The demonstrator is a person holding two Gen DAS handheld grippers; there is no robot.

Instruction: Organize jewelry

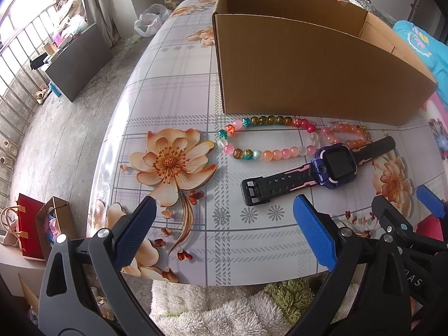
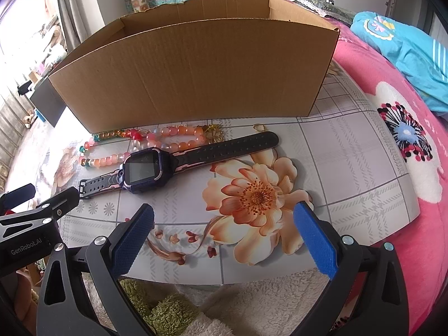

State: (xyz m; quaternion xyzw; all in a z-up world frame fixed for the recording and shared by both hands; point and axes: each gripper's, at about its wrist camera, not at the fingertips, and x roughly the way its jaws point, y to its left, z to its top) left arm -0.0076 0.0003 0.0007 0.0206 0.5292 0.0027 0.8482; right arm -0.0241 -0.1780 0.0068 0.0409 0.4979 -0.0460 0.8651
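A purple smartwatch (image 1: 333, 165) with a black and pink strap lies flat on the flowered tablecloth, in front of an open cardboard box (image 1: 308, 64). Between the watch and the box lie a multicoloured bead necklace (image 1: 266, 137) and an orange bead bracelet (image 1: 347, 137). My left gripper (image 1: 224, 210) hovers open near the table's front edge, just short of the watch's buckle end. In the right wrist view, the watch (image 2: 145, 168), the bracelet (image 2: 182, 137), a gold ring (image 2: 258, 126) and the box (image 2: 196, 70) show. My right gripper (image 2: 224, 212) is open over a printed flower, right of the watch.
A pink blanket (image 2: 392, 145) and a blue cloth (image 2: 406, 50) border the table on the right. A fluffy white and green fabric (image 1: 224, 308) lies below the front edge. Left of the table is bare floor with gift bags (image 1: 30, 224) and a dark cabinet (image 1: 78, 58).
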